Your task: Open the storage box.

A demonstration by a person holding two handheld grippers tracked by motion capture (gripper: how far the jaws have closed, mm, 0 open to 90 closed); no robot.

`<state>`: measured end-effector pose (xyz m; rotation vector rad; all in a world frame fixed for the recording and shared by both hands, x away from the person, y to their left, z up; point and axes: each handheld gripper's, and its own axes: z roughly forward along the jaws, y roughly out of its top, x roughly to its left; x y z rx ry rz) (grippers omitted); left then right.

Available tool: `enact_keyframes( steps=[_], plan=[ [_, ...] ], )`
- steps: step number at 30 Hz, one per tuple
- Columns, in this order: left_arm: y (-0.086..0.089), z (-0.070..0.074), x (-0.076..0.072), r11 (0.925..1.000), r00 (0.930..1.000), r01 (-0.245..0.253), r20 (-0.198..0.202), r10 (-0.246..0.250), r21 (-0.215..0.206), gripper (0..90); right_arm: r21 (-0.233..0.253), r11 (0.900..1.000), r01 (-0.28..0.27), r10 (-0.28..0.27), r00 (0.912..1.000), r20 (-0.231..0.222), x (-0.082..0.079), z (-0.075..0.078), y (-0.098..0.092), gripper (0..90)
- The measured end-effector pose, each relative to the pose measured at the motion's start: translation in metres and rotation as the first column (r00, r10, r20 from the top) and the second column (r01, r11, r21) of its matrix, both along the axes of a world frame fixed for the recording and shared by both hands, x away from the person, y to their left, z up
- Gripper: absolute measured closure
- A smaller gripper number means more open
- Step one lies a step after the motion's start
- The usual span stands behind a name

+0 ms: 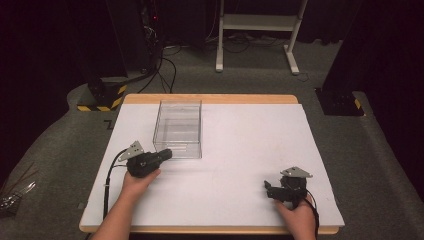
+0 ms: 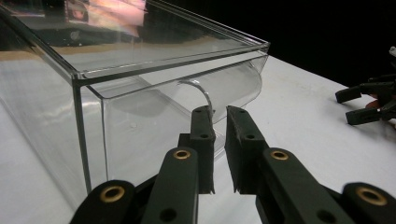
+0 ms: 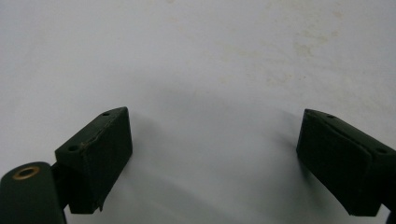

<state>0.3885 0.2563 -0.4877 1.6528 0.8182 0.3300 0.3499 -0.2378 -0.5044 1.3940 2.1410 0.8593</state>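
Black jaws of the left gripper (image 2: 218, 123) stand nearly closed around the thin curved handle (image 2: 204, 93) on the clear box's (image 1: 178, 127) near front, apparently to pull it open. Well right, the right gripper (image 1: 270, 189) rests wide open on the white table (image 1: 240, 150), idle.

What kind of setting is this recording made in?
Probably a lab or recording studio: a white-topped wooden table on grey carpet, black curtains around, cables on the floor, and a clear plastic box as prop.

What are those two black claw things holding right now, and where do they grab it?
The left gripper is nearly closed at the clear plastic box's curved front handle; a firm pinch cannot be told. The right gripper is open, holding nothing.
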Motion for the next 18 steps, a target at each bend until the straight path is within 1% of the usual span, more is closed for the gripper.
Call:
enact_keyframes(
  steps=[3, 6, 9, 15, 18],
  plan=[
    [0.0, 0.0, -0.001, 1.0, 1.0, 0.003, -0.002, -0.003, 0.003, 81.5, 0.0, 1.0, 0.0, 0.0, 1.0, 0.0, 0.0, 0.0, 0.0, 10.4],
    [0.002, -0.001, -0.006, 0.9997, 0.9996, 0.025, 0.012, -0.025, -0.003, 81.7, 0.0, 1.0, 0.0, 0.0, 1.0, 0.0, 0.0, 0.0, 0.0, 10.4],
    [0.003, -0.001, -0.009, 0.9996, 0.9995, 0.028, 0.014, -0.028, 0.001, 81.9, 0.0, 1.0, 0.0, 0.0, 1.0, 0.0, 0.0, 0.0, 0.0, 10.4],
    [0.002, 0.0, -0.013, 0.9994, 0.9993, 0.035, 0.01, -0.035, 0.007, 82.3, 0.0, 1.0, 0.0, 0.0, 1.0, 0.0, 0.0, 0.0, 0.0, 10.4],
    [0.003, -0.001, -0.016, 0.9992, 0.9992, 0.039, 0.009, -0.039, 0.001, 82.4, 0.0, 1.0, 0.0, 0.0, 1.0, 0.0, 0.0, 0.0, 0.0, 10.4]
  ],
)
